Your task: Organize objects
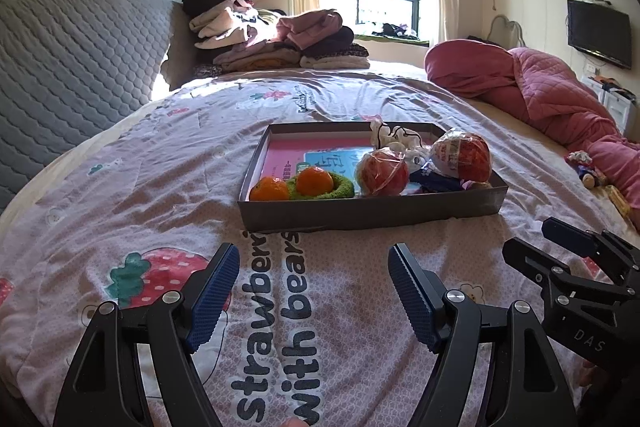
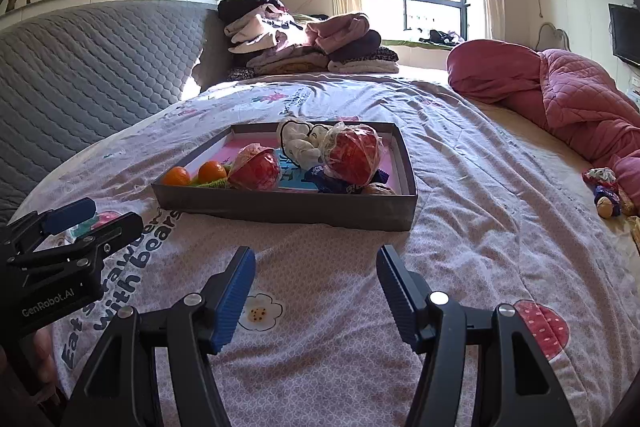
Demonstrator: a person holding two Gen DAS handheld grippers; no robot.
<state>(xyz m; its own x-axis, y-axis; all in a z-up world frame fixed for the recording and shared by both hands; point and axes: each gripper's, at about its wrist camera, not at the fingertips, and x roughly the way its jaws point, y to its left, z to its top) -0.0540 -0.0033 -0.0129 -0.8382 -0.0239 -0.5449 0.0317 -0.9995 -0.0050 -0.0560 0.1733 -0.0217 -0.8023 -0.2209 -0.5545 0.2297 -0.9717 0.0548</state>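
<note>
A shallow grey box [image 1: 372,213] [image 2: 288,209] lies on the bed. It holds two oranges [image 1: 269,189] [image 2: 176,176], one of them [image 1: 315,180] [image 2: 212,171] on a green knitted ring [image 1: 340,189], two wrapped red apples [image 1: 383,173] [image 2: 254,172] [image 1: 462,155] [image 2: 354,155], a white cloth item [image 1: 394,139] [image 2: 302,143] and dark blue wrappers [image 1: 434,179]. My left gripper [image 1: 314,255] hovers open over the bedspread, short of the box, nothing between its fingers. My right gripper [image 2: 316,257] is open and empty too, just in front of the box.
A pink strawberry-print bedspread [image 1: 160,187] covers the bed. Folded clothes [image 1: 276,35] are stacked at the far end by a grey quilted headboard [image 1: 72,67]. A rolled pink quilt [image 1: 540,87] and small toys [image 2: 606,193] lie at the right.
</note>
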